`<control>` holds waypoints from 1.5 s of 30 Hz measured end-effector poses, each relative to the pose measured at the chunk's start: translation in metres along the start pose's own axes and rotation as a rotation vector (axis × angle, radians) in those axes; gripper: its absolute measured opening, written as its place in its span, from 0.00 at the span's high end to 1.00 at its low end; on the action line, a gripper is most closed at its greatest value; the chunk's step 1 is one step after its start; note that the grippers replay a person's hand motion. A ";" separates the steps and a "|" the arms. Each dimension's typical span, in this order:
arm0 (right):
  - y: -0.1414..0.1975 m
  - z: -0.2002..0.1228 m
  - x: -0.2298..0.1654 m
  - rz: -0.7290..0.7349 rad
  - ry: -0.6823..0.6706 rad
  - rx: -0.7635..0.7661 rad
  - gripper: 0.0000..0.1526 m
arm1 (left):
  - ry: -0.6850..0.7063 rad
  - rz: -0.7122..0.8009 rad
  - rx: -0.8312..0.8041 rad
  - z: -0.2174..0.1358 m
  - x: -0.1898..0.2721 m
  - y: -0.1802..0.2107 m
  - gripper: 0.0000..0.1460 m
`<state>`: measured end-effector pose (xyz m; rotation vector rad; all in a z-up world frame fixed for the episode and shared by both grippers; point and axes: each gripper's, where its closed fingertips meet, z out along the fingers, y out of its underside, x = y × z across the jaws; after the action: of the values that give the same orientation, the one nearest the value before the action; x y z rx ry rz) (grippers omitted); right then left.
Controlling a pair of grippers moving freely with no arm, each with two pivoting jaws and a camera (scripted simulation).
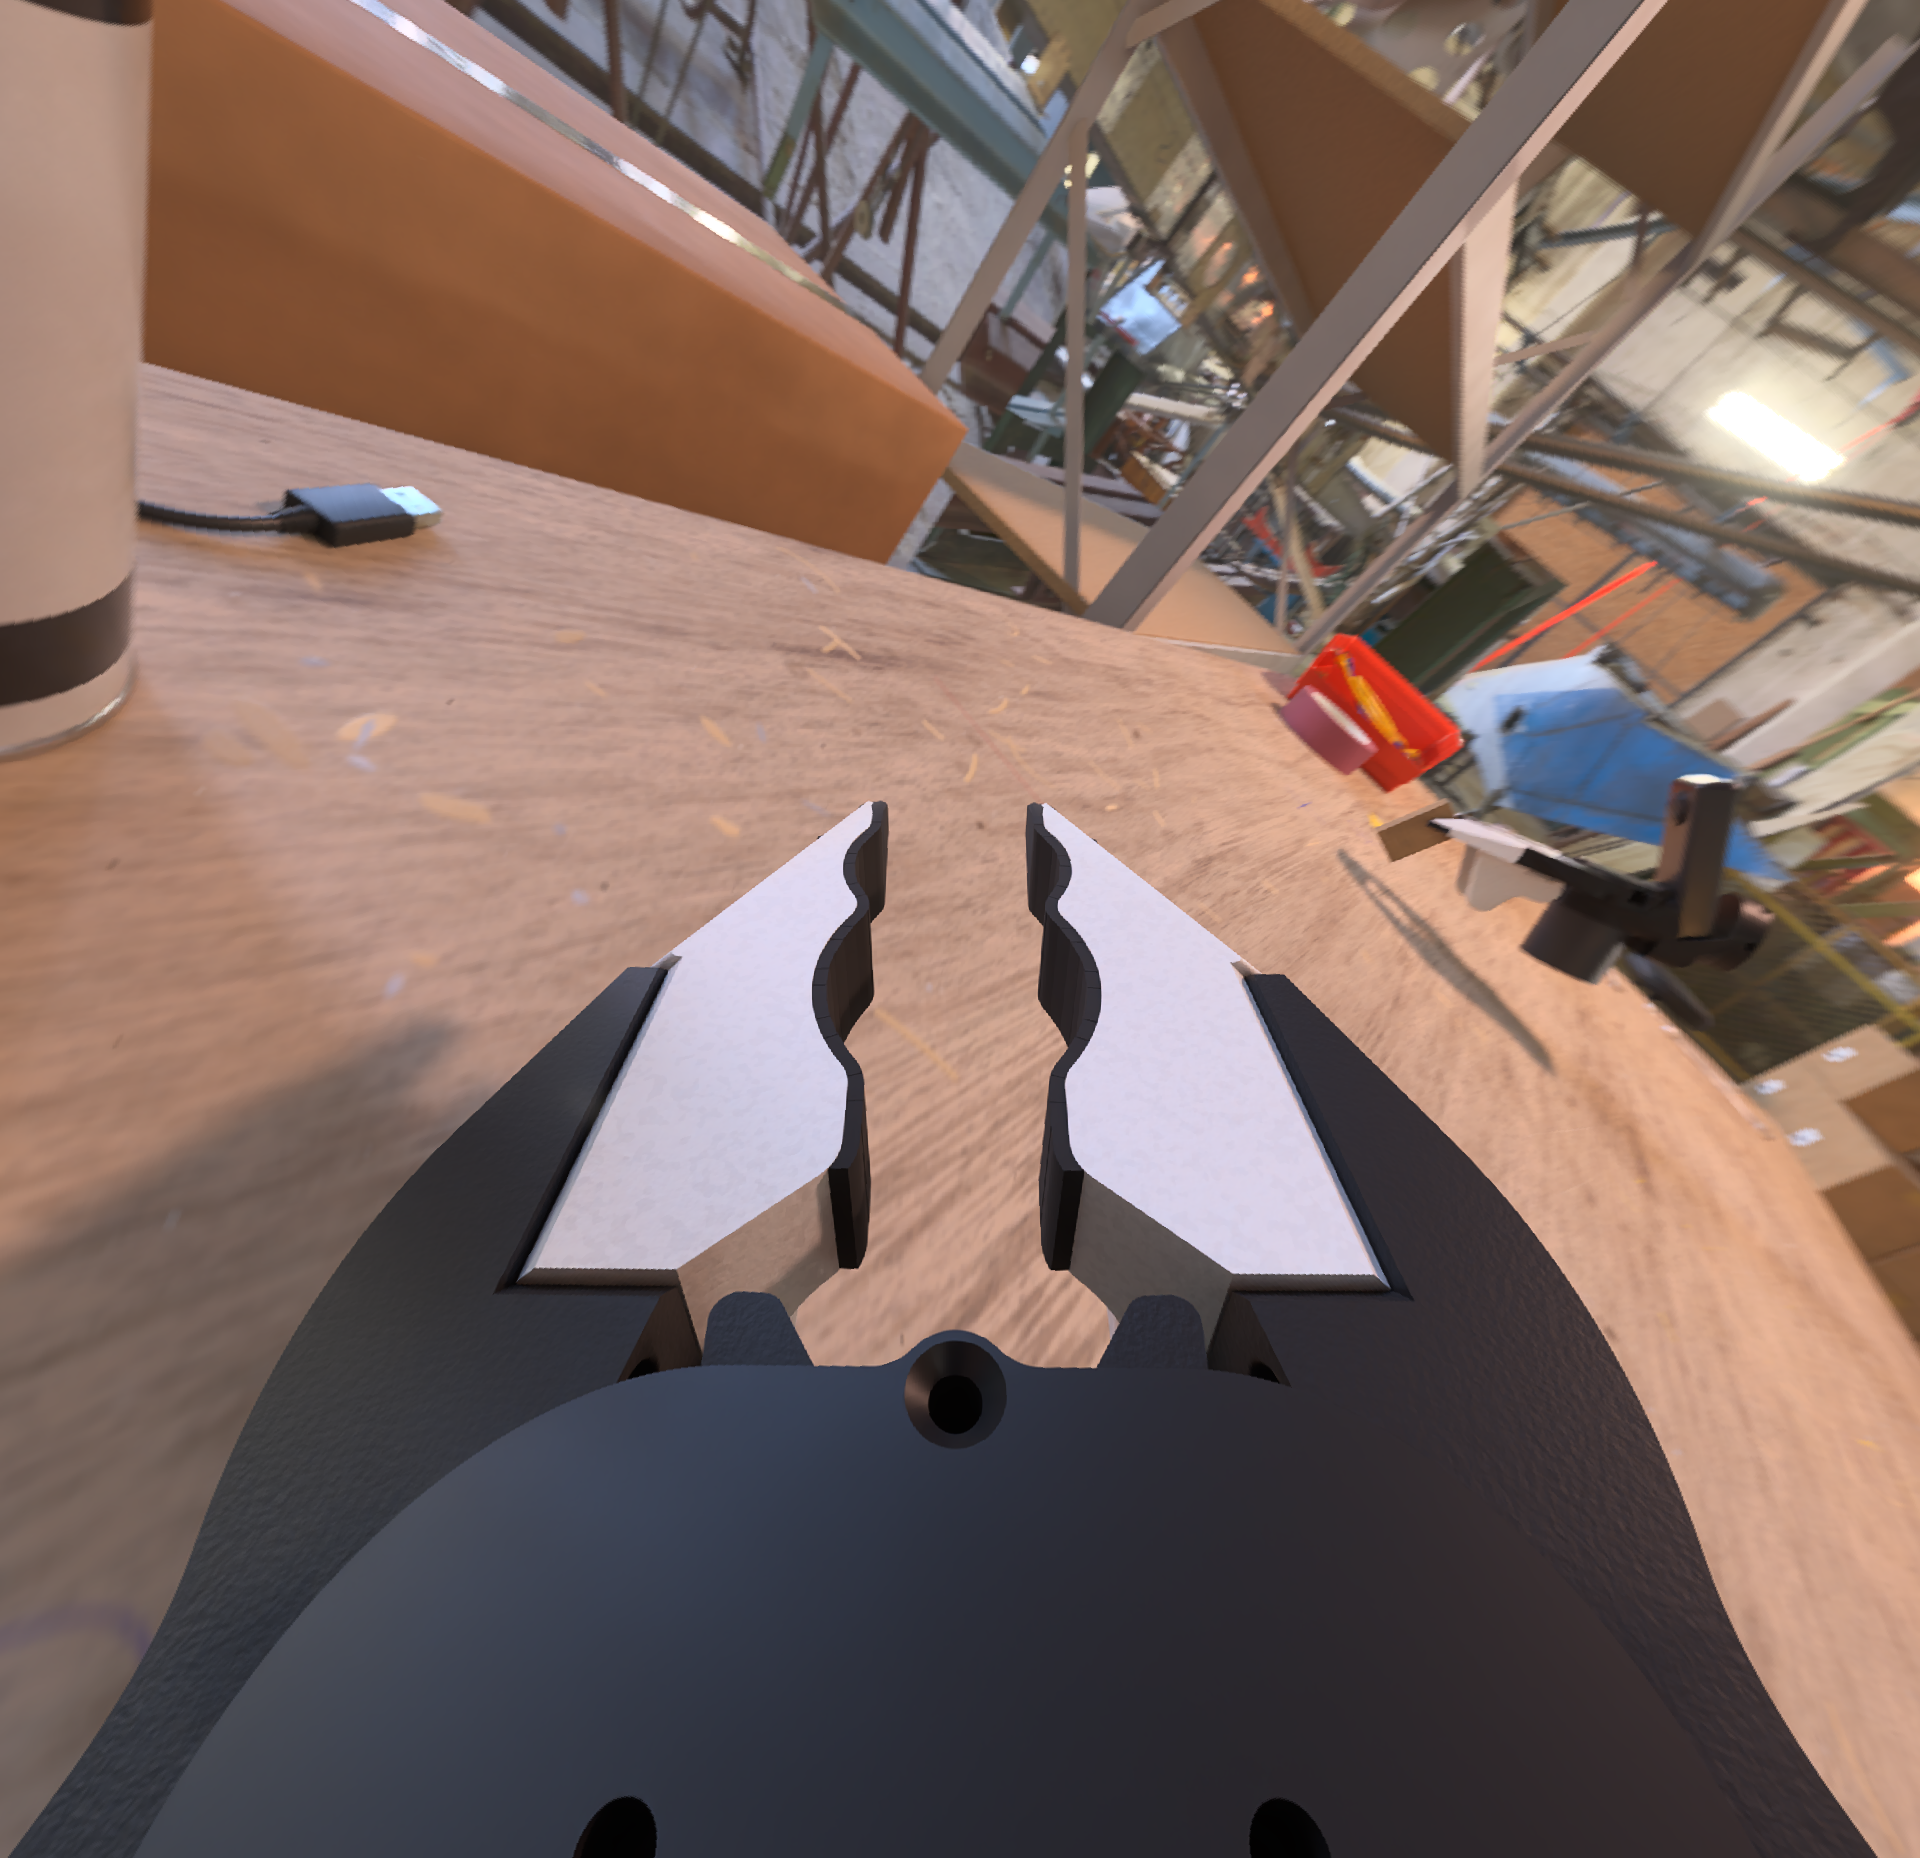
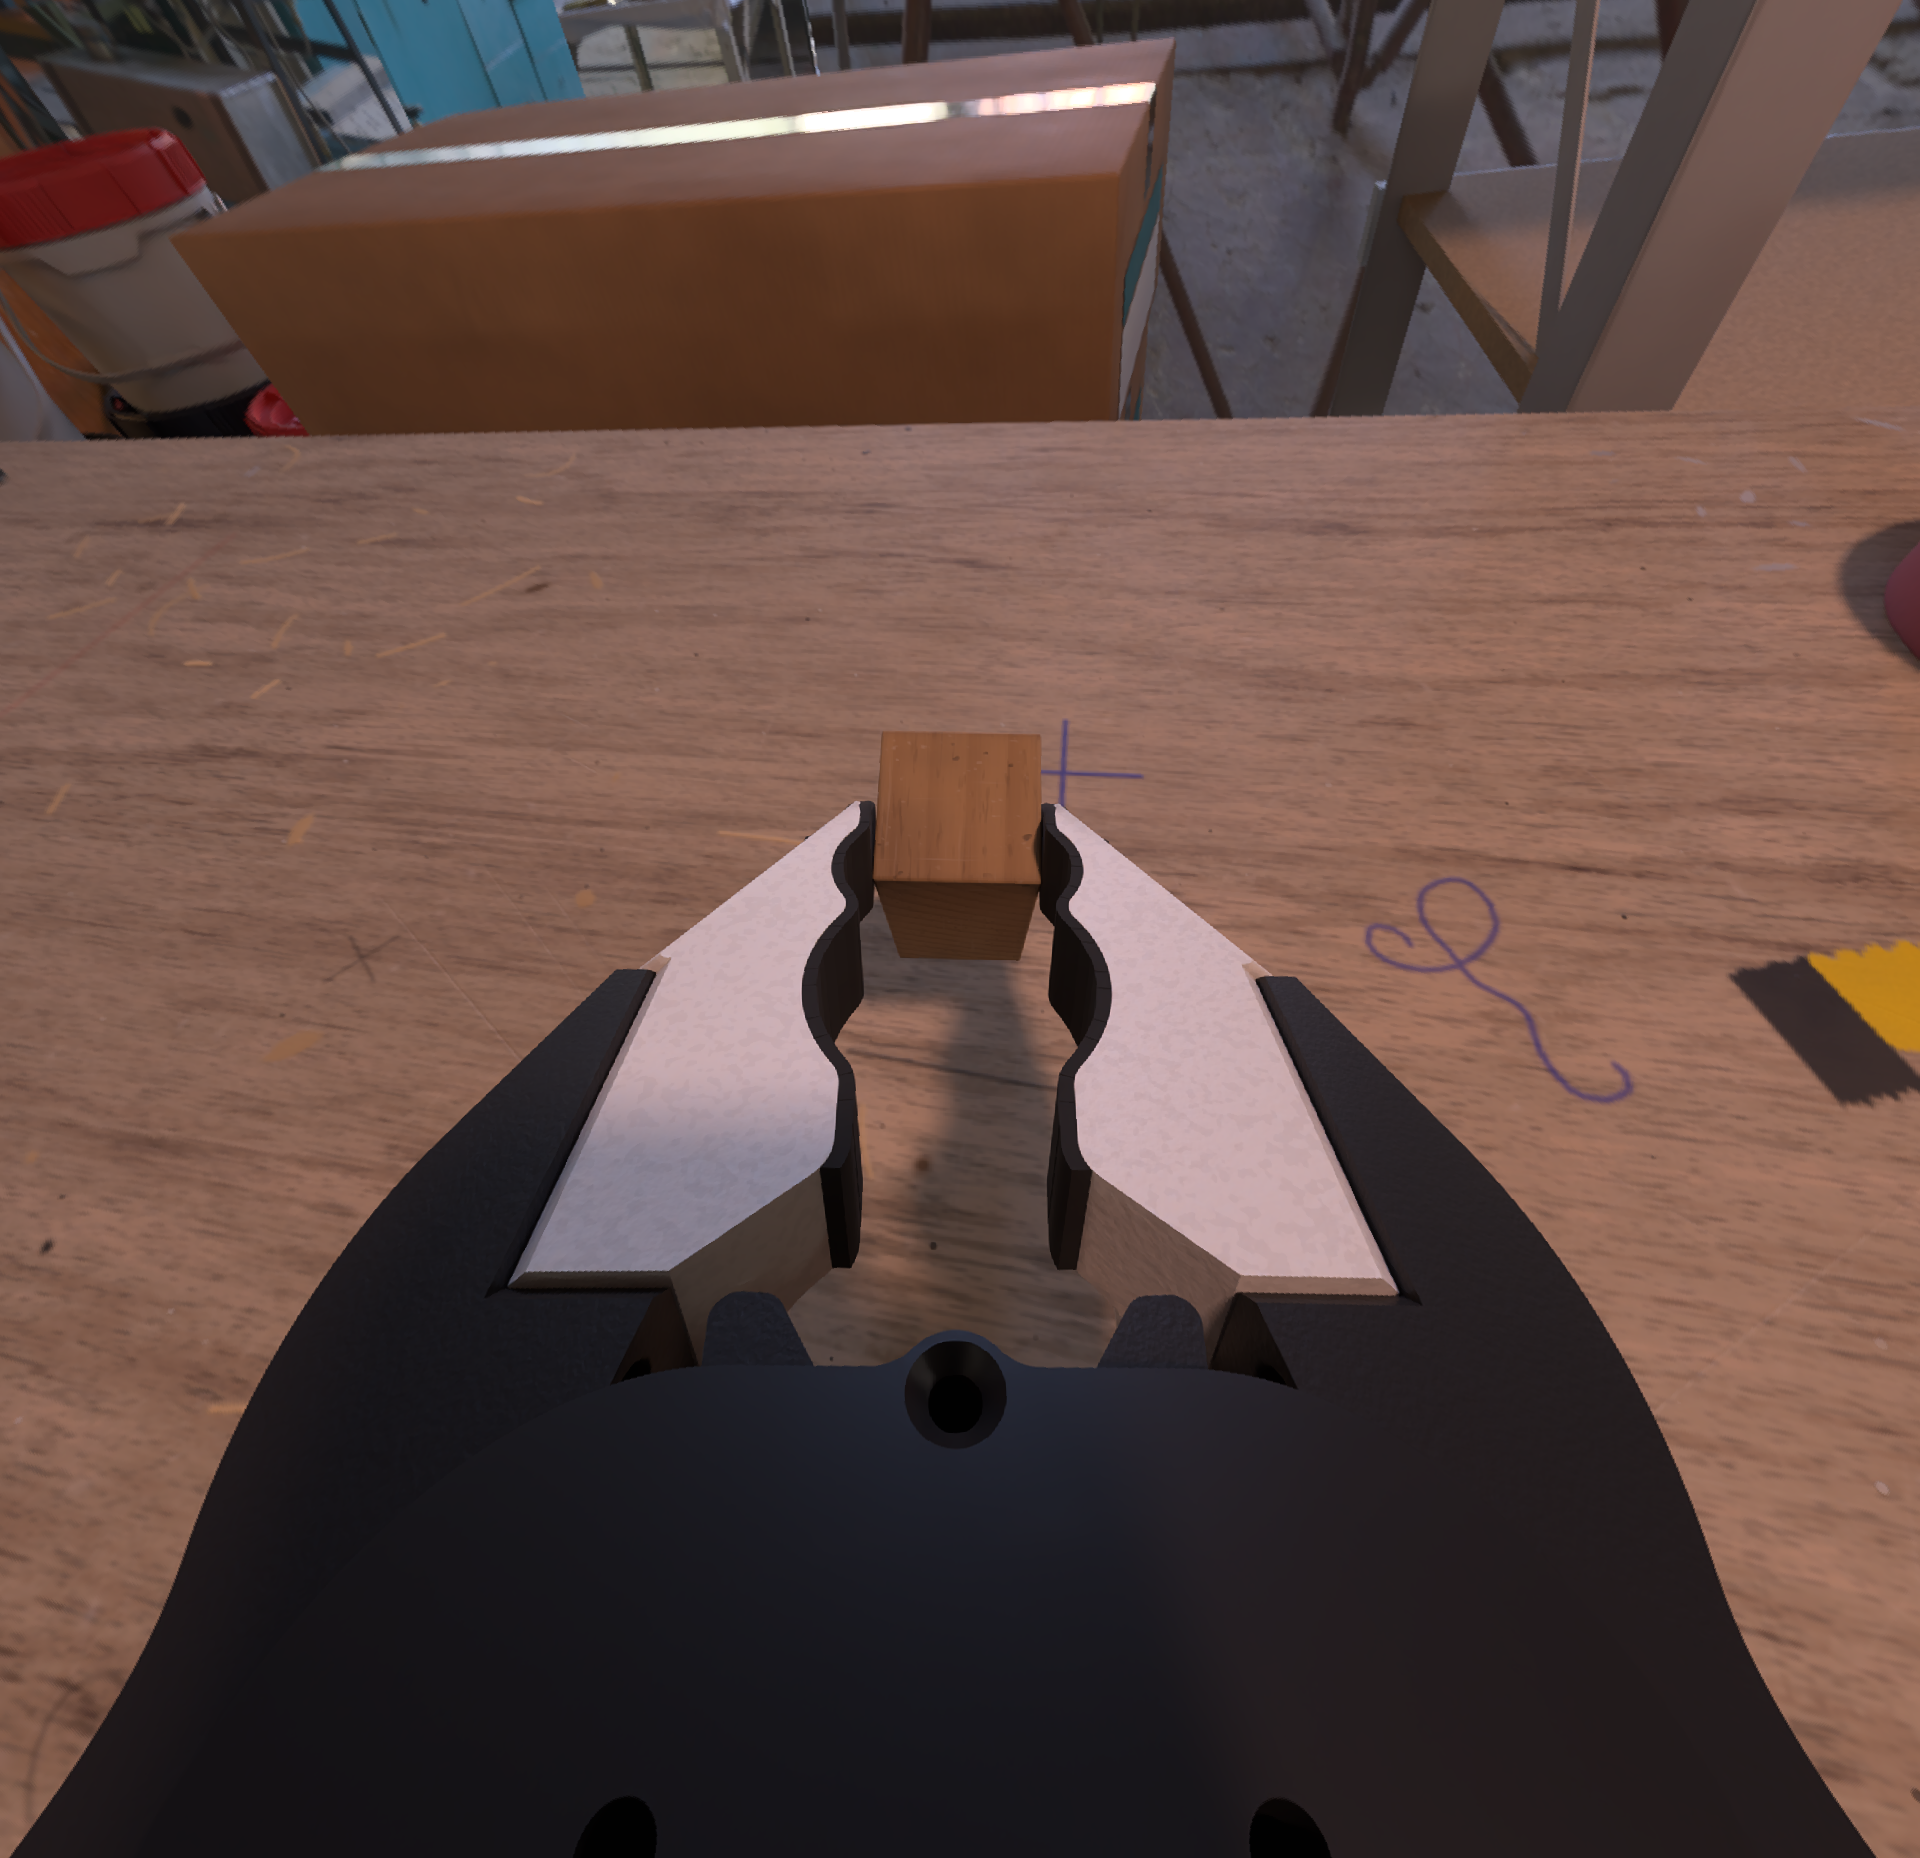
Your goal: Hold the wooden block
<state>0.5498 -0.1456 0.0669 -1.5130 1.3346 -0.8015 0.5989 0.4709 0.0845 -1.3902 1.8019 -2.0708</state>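
The wooden block (image 2: 958, 809) is a small light-brown cube pinched between the fingertips of my right gripper (image 2: 956, 821). It hangs a little above the wooden table (image 2: 416, 728), with its shadow underneath. My left gripper (image 1: 956, 821) is open and empty, low over the table (image 1: 623, 728). In the left wrist view, the right gripper (image 1: 1455, 838) shows far off at the right, with a bit of the block (image 1: 1405, 834) at its tips.
A big cardboard box (image 2: 686, 281) stands past the table's far edge. A white cylinder with dark bands (image 1: 62, 354) and a black USB plug (image 1: 358, 515) lie at left. A red bin (image 1: 1377, 707) and a pink tape roll (image 1: 1330, 730) sit at the table's right edge.
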 end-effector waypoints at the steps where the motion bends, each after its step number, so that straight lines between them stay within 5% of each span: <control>1: 0.002 0.001 0.001 -0.004 0.005 -0.008 0.80 | -0.026 0.022 0.001 -0.005 0.001 0.005 0.82; 5: 0.005 0.002 0.003 0.003 0.005 -0.017 0.80 | -0.086 0.157 0.094 -0.020 0.013 0.016 0.82; 12: 0.007 0.004 0.001 -0.013 0.000 -0.033 0.80 | 0.186 0.167 0.142 -0.018 0.055 0.028 0.75; 24: 0.007 0.004 -0.003 -0.012 -0.019 -0.037 0.80 | 0.099 0.364 0.062 -0.001 0.056 0.048 0.75; 45: 0.009 0.005 -0.003 -0.009 -0.021 -0.047 0.80 | 0.101 0.342 0.051 0.000 0.055 0.048 0.76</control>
<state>0.5508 -0.1417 0.0570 -1.5614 1.3406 -0.7631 0.5432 0.4242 0.0763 -0.9017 1.8527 -2.0175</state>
